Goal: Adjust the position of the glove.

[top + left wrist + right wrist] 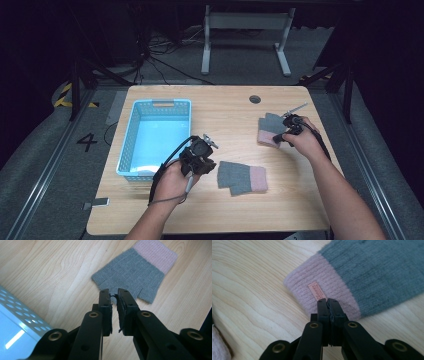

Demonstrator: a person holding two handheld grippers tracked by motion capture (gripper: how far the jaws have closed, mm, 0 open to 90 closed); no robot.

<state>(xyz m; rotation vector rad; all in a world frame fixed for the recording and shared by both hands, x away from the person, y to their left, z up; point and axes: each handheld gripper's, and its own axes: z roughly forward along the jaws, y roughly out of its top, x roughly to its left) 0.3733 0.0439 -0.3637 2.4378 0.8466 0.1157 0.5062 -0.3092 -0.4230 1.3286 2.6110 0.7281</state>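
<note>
Two knitted fingerless gloves, grey with a pink cuff, lie flat on the tabletop (225, 205) to the right of the blue basket (131, 131). The near glove (242, 177) sits just right of the basket's front corner; the far glove (270, 131) lies further right and further back, well apart from the basket.

Both look light, limp and a little fuzzy: nothing to break, no slip to speak of, but they should sag and fold once lifted, so one pinch carries the whole piece only as a drooping flap. The thick ribbed cuff seems the surest hold; a thin finger stub is easier to lose.

The left hand-held gripper (114, 295) hovers between the basket and the near glove, its jaws narrowed to a slim gap at the glove's finger edge; a wisp of grey knit sits in the gap, and I cannot tell whether the pads truly press it. The right hand-held gripper (327, 302) is pressed together on the pink cuff of the far glove, beside the small sewn label (317, 291).

The basket stands empty, walls upright, its rim the one thing to clear. Otherwise the wood around both gloves is bare; a round cable hole (255, 99) sits far back, right of the basket.
</note>
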